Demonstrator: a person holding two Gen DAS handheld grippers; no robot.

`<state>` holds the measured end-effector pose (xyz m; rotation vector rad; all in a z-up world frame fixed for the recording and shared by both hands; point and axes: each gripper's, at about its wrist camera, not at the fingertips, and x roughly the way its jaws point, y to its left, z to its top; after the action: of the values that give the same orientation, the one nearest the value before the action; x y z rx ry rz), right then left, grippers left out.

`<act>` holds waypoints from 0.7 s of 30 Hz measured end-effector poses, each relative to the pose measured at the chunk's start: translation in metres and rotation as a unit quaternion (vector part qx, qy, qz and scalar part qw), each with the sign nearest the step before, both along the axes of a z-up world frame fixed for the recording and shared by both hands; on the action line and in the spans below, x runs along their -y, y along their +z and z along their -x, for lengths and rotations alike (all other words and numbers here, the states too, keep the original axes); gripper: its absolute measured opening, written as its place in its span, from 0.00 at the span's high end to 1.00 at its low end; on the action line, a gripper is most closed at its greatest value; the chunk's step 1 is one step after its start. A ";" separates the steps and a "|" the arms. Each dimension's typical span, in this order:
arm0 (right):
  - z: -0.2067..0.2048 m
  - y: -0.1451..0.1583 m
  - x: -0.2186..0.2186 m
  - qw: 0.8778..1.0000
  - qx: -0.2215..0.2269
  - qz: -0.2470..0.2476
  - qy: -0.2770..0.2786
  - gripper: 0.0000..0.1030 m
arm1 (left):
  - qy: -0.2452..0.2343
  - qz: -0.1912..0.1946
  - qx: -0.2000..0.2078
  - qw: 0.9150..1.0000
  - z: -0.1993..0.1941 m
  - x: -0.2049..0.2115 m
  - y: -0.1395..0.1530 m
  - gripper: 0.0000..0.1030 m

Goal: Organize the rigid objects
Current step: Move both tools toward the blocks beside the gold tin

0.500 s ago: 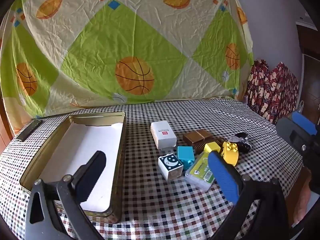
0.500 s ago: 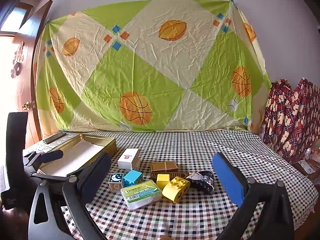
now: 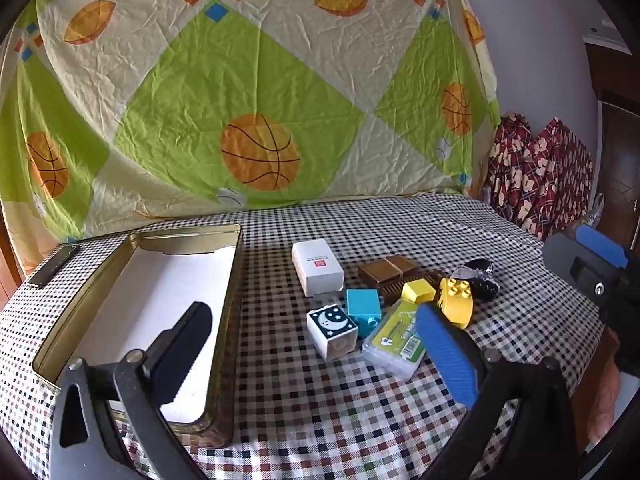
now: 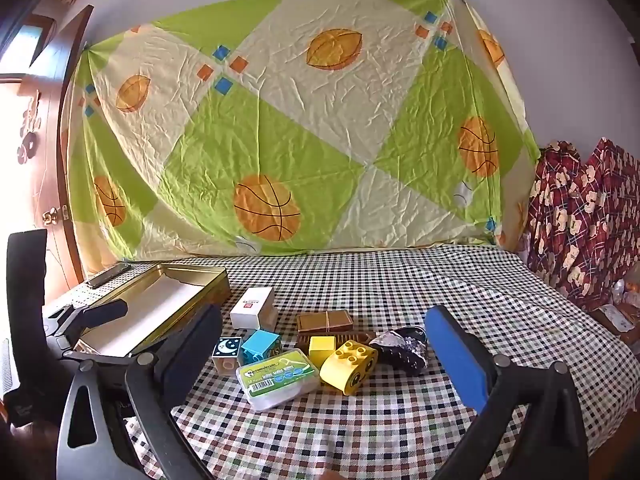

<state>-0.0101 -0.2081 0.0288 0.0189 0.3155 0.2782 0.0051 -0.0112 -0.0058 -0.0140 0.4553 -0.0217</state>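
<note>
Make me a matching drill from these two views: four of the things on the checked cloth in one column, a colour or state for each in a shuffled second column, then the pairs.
Things:
1. gold tin
2. moon cube
3. floss-pick case
4. studded brick with eyes

Colour or state:
A. yellow, lying on its side
B. open, white inside
C. clear with a green label
D. white with a dark picture face

Pairs: 1-B, 2-D, 3-C, 4-A
</note>
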 end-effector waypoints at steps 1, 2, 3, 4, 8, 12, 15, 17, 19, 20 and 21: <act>0.000 -0.001 0.000 1.000 -0.001 0.000 0.000 0.01 | 0.000 -0.001 0.000 1.000 -0.001 -0.001 -0.001 0.00; 0.000 -0.001 -0.001 1.000 -0.002 0.000 0.000 0.01 | 0.001 -0.002 -0.001 1.000 -0.001 -0.002 -0.001 0.00; 0.000 -0.001 0.000 1.000 -0.003 -0.001 0.001 0.01 | 0.001 -0.002 -0.001 1.000 -0.001 -0.002 -0.001 0.00; 0.000 -0.002 0.000 1.000 -0.004 -0.002 0.001 0.01 | 0.000 -0.001 0.000 1.000 -0.001 -0.002 -0.001 0.00; 0.000 -0.003 0.000 1.000 -0.007 -0.002 0.002 0.01 | 0.003 -0.004 0.000 1.000 -0.002 -0.003 -0.002 0.00; -0.001 -0.005 0.000 1.000 -0.009 -0.003 0.001 0.01 | 0.007 -0.008 -0.001 1.000 -0.002 -0.002 -0.006 0.00; -0.001 -0.008 0.001 1.000 -0.011 -0.005 0.000 0.01 | 0.007 -0.006 -0.003 1.000 -0.002 -0.003 -0.006 0.00; -0.002 -0.009 0.003 1.000 -0.014 -0.005 -0.001 0.01 | 0.008 -0.007 -0.002 1.000 -0.002 -0.003 -0.007 0.00; -0.003 -0.011 0.003 1.000 -0.016 -0.005 -0.002 0.01 | 0.006 -0.006 -0.003 1.000 -0.003 -0.003 -0.007 0.00; -0.003 -0.011 0.003 1.000 -0.017 -0.006 -0.002 0.01 | 0.007 -0.007 -0.003 1.000 -0.002 -0.002 -0.008 0.00; -0.003 -0.012 0.004 1.000 -0.018 -0.007 -0.002 0.01 | 0.006 -0.008 -0.003 1.000 -0.003 -0.002 -0.008 0.00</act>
<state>-0.0067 -0.2120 0.0167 0.0377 0.3503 0.2754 0.0076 -0.0091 -0.0140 -0.0015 0.4624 -0.0058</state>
